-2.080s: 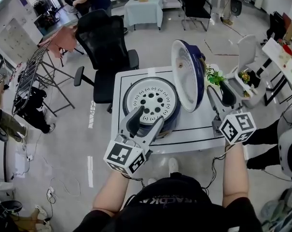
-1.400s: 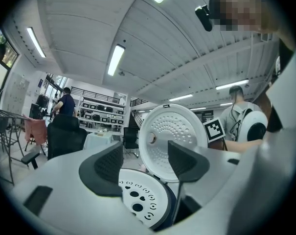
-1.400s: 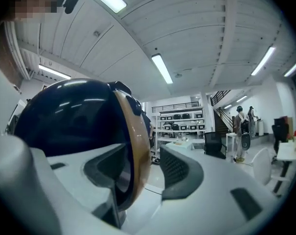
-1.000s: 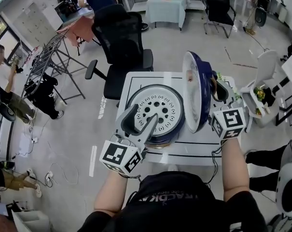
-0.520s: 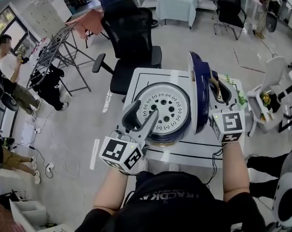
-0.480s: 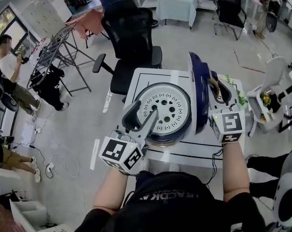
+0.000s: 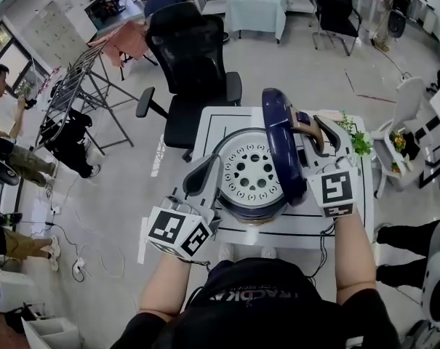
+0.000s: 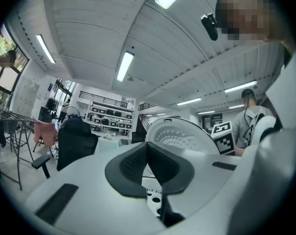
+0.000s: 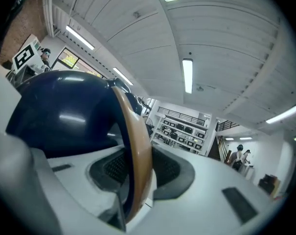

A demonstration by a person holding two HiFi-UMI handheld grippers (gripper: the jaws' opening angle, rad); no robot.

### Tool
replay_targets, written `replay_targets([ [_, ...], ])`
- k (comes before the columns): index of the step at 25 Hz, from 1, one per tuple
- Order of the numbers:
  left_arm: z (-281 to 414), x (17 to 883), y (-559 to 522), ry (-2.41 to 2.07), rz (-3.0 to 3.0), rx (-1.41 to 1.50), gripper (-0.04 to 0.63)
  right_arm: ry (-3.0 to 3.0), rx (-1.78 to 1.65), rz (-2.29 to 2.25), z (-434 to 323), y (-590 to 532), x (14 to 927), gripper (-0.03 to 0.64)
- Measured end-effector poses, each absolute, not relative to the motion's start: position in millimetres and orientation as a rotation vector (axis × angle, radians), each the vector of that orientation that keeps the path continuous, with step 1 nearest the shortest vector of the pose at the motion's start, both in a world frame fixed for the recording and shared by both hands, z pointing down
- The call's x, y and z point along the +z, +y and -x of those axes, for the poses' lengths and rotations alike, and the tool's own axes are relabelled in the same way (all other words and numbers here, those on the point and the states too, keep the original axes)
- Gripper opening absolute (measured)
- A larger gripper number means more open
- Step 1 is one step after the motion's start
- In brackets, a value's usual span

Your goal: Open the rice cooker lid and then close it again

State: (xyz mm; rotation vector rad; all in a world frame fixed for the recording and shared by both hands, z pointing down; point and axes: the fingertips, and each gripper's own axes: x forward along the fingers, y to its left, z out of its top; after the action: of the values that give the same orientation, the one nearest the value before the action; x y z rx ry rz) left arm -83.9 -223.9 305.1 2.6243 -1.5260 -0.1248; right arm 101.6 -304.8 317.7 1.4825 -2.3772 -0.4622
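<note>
The rice cooker [image 7: 252,195] stands on a white table [image 7: 209,126], its perforated white inner plate [image 7: 250,171] showing. The dark blue lid [image 7: 281,147] leans over the pot, partly lowered. My right gripper [image 7: 320,138] is shut on the lid's tan handle [image 7: 312,126]. In the right gripper view that handle [image 9: 138,160] sits between the pads of the right gripper [image 9: 138,173], with the blue lid [image 9: 64,116] at left. My left gripper [image 7: 207,168] is at the cooker's front left, shut on nothing. The left gripper [image 8: 147,150] faces the lid's white underside [image 8: 179,136].
A black office chair [image 7: 190,57] stands behind the table. A small green plant [image 7: 354,140] sits at the table's right corner. A drying rack [image 7: 81,86] is at left, a white bin [image 7: 409,107] at right, a cloth-covered table [image 7: 256,9] far back.
The lid has tipped from nearly upright toward the pot, leftward, with my right gripper following it. My left gripper's jaws have gone from open to shut, empty.
</note>
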Motion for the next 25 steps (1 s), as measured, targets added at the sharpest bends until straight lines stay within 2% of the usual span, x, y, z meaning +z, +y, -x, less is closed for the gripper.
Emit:
replay_targets([
  [13,117,295,-237,-1.393,-2.697,-0.151,0.003,-2.084,-0.705,-1.238,-13,-294,342,0.129],
  [25,110,326,-259,-1.322,-2.780,0.051,0.003,-1.911,-0.778,-1.112,21,-291,370,0.137],
])
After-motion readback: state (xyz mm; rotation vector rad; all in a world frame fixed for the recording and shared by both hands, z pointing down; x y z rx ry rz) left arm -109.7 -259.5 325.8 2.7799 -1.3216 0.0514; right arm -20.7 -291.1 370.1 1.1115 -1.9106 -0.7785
